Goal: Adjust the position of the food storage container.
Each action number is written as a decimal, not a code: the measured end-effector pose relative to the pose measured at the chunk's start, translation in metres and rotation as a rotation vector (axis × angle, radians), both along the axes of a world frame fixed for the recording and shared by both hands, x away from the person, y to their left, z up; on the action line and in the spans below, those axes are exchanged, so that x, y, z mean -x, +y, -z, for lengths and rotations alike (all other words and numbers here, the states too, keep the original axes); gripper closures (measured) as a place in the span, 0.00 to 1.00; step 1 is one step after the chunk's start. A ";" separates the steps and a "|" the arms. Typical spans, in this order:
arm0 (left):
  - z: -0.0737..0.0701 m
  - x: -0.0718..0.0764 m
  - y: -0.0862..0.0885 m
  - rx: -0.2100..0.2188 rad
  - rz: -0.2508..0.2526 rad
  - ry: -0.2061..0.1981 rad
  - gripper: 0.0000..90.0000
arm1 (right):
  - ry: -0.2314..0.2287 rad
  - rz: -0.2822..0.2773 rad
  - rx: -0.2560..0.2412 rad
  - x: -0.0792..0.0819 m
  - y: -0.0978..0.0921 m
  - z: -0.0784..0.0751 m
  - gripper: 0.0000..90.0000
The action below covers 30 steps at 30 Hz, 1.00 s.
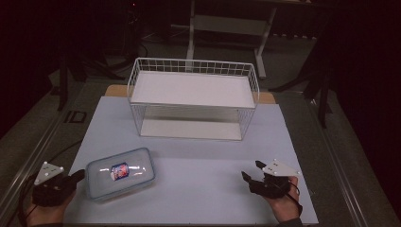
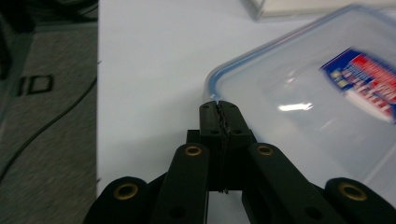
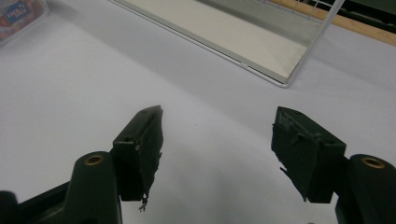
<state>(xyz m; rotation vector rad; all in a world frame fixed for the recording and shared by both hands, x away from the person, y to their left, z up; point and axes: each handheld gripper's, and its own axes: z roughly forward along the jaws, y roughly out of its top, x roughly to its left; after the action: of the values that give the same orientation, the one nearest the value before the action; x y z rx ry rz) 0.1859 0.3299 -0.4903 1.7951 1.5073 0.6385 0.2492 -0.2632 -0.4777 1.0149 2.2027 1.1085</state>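
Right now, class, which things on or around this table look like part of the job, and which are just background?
Likely part of the job:
- lidded plastic box
- white wire shelf rack
- left gripper, shut at the box's edge
- right gripper, open

Background:
- white desk frame behind
- floor cable

1. The container (image 1: 120, 173) at near left is clear plastic, its lid glossy, with a printed paper-like label (image 1: 119, 170).
2. The basket (image 1: 193, 98) at the far middle is thin white wire, seemingly coated metal, around flat matt white shelves.
3. The table cover (image 1: 198, 189) is smooth, matt and white.
4. Bare wood edge (image 1: 267, 97) shows behind it.
5. The left gripper (image 2: 219, 112) and right gripper (image 3: 217, 140) are matt black plastic with brass-coloured rivets.
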 end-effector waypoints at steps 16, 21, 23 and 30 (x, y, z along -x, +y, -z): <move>0.006 -0.019 -0.009 0.046 0.015 0.018 1.00 | 0.005 -0.021 0.008 -0.001 0.005 0.002 0.38; 0.006 -0.028 -0.021 0.040 0.045 0.020 1.00 | 0.007 -0.022 0.008 -0.001 0.006 0.002 0.38; 0.006 -0.029 -0.023 0.044 0.049 0.022 1.00 | 0.008 -0.021 0.008 -0.001 0.005 0.002 0.38; 0.003 -0.038 -0.059 0.015 0.138 0.039 1.00 | 0.008 -0.024 0.006 0.000 0.006 0.002 0.38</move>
<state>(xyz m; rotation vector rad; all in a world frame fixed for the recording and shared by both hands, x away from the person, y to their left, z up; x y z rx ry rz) 0.2238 0.2710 -0.4937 1.8913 1.3946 0.5262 0.2497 -0.2573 -0.4801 0.9945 2.2282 1.1090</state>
